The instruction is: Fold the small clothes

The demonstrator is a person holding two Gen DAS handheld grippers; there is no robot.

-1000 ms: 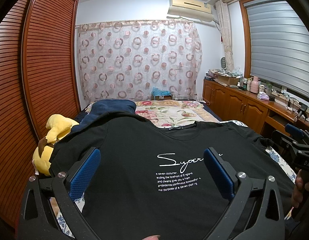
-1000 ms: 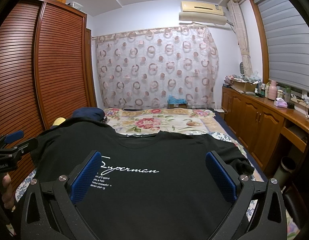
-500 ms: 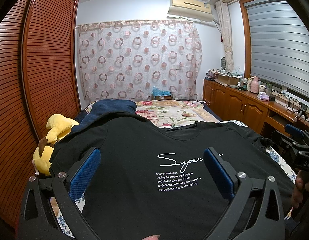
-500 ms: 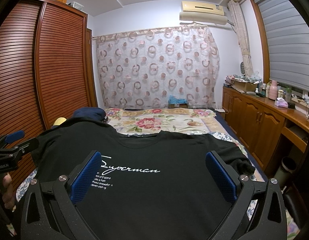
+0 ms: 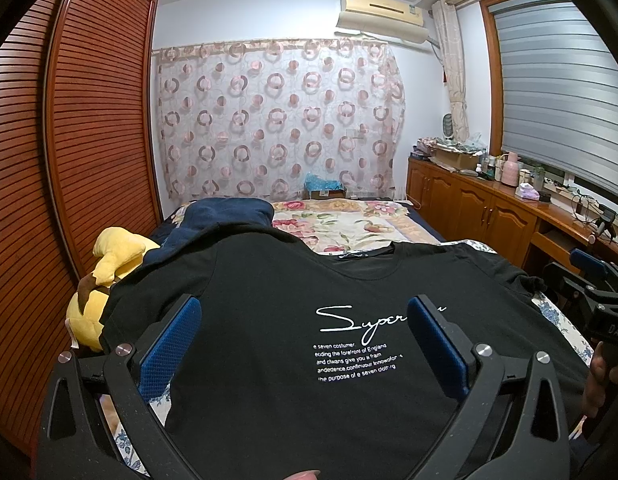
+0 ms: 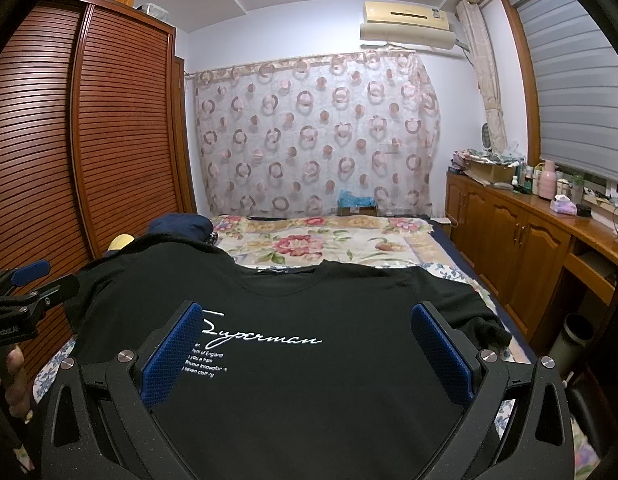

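A black T-shirt (image 5: 293,288) with white "Superman" print lies spread flat, front up, on the bed, collar at the far side; it also shows in the right wrist view (image 6: 309,304). My left gripper (image 5: 305,320) hovers above the shirt's lower left part, jaws wide open and empty. My right gripper (image 6: 307,328) hovers above the shirt's lower right part, jaws wide open and empty. Each gripper shows at the edge of the other's view: the right one (image 5: 589,280), the left one (image 6: 25,280).
A yellow plush toy (image 5: 105,268) and a dark blue garment (image 5: 225,216) lie at the bed's left by the wooden wardrobe (image 5: 69,160). The floral bedspread (image 6: 321,240) stretches beyond the shirt. A wooden cabinet (image 6: 529,248) with clutter runs along the right.
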